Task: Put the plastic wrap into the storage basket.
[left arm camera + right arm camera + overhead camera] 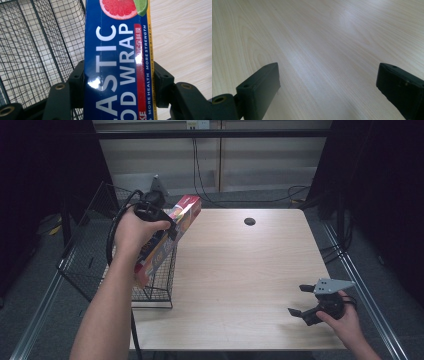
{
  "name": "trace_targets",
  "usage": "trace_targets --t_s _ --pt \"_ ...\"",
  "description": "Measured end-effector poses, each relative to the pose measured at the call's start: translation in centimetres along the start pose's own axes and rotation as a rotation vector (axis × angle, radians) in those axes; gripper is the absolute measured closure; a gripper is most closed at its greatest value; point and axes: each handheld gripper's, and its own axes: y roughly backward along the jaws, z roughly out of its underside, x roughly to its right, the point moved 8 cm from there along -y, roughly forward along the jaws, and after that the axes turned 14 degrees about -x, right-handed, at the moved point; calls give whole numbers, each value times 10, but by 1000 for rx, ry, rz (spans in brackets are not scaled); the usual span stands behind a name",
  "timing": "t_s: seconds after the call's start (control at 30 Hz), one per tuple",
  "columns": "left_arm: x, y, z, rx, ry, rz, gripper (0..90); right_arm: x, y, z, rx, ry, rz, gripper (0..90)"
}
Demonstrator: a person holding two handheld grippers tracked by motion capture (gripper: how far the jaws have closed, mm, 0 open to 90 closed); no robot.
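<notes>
At nine o'clock of the pale wooden surface (240, 270), above the black wire basket (95, 265), the left gripper (162, 226) had its jaws clamped across the long blue cardboard plastic-wrap box (117, 65). Probably light, stiff, glossy and slippery, it suited a mid-length hold. The right gripper (301, 301) rested at five o'clock, jaws apart.

Pale wooden table (240, 270), wire basket (155, 285) at its left edge

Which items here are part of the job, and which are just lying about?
In the job:
- plastic wrap box, clamped in the left hand-held gripper
- wire basket at the table's left edge, the box tilted over it

Lying about:
- right hand-held gripper, jaws open, nothing between them, low over the table
- cable hole
- cables on the floor
</notes>
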Motion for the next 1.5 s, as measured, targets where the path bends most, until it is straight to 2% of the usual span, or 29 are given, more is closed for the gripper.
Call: trace_targets --t_s 0.27,0.33,0.4,0.57,0.83,0.97,1.23,1.27,1.37,1.5 --pt "-7 8 3 16 9 -10 428 0 -1 0 0 3 3 48" --pt "-8 10 4 24 25 -4 429 0 -1 0 0 0 5 47" --pt "-12 12 6 14 17 -11 428 0 -1 0 -1 0 5 48" --pt "-19 16 10 31 43 -14 429 0 -1 0 -1 -1 4 48" --pt "-28 21 15 24 52 -26 428 -1 -1 0 -8 4 7 48" --pt "-31 22 17 17 60 -16 428 -1 -2 0 -5 2 1 48" --pt "-37 24 20 20 75 -24 429 -1 -2 0 -10 6 -1 48" --pt "-37 25 21 16 87 -17 430 -1 -2 0 -9 7 -2 48" --pt "-40 25 22 13 81 -15 429 -2 -2 0 -10 7 -3 47" --pt "-47 25 25 18 107 -14 429 -2 -3 0 -13 8 -6 48"
